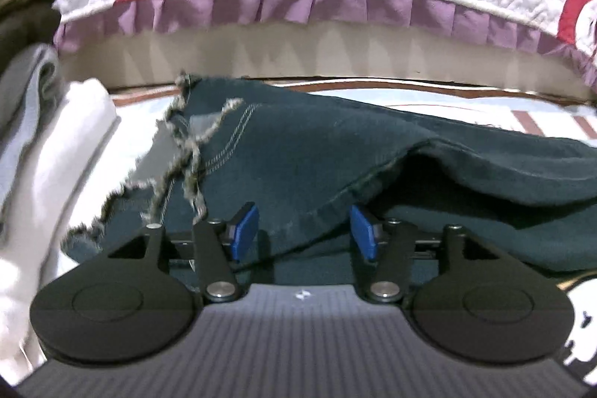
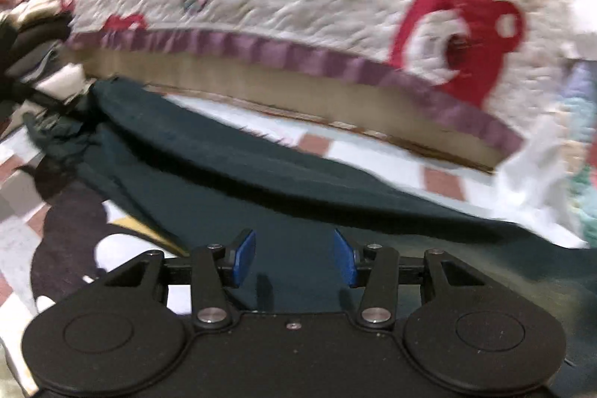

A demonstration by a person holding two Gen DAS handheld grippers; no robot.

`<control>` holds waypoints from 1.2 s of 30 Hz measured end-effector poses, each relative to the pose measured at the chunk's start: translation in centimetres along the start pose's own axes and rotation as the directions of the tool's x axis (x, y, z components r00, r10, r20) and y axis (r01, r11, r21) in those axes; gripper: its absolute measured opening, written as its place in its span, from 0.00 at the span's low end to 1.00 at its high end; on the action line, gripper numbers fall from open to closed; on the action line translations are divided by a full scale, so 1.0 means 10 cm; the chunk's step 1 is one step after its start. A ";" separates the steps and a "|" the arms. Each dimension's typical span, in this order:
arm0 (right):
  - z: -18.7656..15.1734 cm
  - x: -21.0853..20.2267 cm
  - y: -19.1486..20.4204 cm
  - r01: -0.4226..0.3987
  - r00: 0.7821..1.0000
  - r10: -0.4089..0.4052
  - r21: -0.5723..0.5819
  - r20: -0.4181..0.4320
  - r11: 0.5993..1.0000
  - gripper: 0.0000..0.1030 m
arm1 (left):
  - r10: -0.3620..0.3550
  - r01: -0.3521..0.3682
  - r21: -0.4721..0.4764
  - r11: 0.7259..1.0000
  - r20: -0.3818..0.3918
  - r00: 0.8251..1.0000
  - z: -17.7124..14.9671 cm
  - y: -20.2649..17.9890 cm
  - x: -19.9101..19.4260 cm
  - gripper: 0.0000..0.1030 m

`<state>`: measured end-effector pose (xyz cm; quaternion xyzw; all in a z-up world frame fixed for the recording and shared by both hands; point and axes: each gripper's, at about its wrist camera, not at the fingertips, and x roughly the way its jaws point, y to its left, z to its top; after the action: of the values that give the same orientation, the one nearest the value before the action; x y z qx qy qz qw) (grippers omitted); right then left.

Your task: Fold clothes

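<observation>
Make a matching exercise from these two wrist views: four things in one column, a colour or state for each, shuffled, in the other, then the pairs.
Things:
1. jeans
2. quilt ruffle
3. left gripper
4. folded clothes stack

Colour or state:
A. purple, pleated
B. open, over a denim edge
C. dark denim, frayed hem
D. white and grey, at the left edge

Pairs: 1-C, 2-A, 3-B, 4-D

The right gripper is open too, over the same dark fabric.
</observation>
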<state>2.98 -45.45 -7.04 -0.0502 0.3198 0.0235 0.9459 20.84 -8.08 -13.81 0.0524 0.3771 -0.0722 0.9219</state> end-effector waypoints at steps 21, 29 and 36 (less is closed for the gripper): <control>-0.23 0.43 -0.54 -0.030 0.994 0.055 0.257 -0.092 0.966 0.55 | 0.152 -0.150 0.340 0.928 0.022 0.988 0.85 -0.63 0.55 0.00; -0.31 0.48 -0.83 0.017 0.995 0.020 0.366 -0.097 0.930 0.55 | 0.185 -0.186 0.174 0.967 0.025 0.982 1.29 -0.48 0.73 0.01; 0.05 0.87 -0.70 -0.050 0.989 0.088 0.297 -0.116 0.954 0.55 | -0.063 0.058 0.217 0.974 0.016 0.998 0.75 -0.66 0.33 0.13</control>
<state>10.67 -52.22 -11.35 0.1005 0.3815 0.0058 0.9189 27.17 -15.99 -11.03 0.1400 0.3577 -0.1413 0.9124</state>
